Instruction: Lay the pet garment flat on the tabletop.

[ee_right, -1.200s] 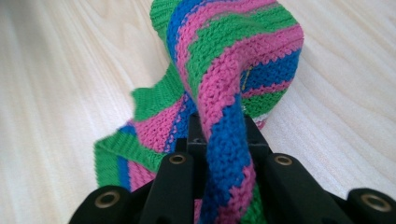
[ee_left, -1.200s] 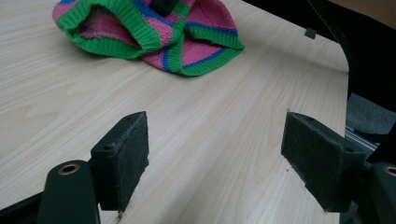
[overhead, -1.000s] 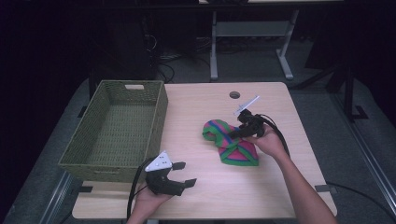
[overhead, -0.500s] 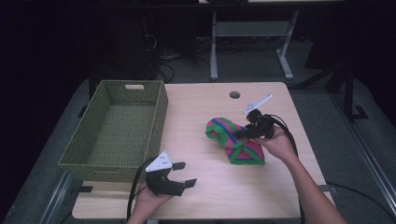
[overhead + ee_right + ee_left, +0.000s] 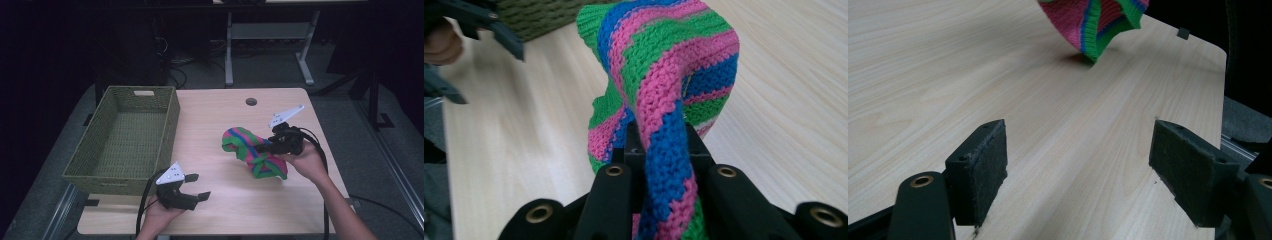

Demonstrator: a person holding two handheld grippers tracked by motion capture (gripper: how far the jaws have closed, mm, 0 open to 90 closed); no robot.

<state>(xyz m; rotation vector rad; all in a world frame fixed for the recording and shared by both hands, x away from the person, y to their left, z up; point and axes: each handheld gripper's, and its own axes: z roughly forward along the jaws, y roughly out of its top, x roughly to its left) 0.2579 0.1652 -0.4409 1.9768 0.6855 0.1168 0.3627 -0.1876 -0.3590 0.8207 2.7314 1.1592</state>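
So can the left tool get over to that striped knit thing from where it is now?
Probably yes: the left tool is open, and bare table lies between it and the knit piece, which the right tool holds.

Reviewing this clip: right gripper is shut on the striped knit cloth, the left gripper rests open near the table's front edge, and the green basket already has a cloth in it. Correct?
Not quite: the high view shows the green basket empty. The rest holds: the right gripper is shut on the striped knit cloth, and the left gripper rests open near the table front edge.

The right gripper (image 5: 663, 150) has its jaws clamped on a striped knitted cloth (image 5: 664, 65) above the table (image 5: 784, 100).
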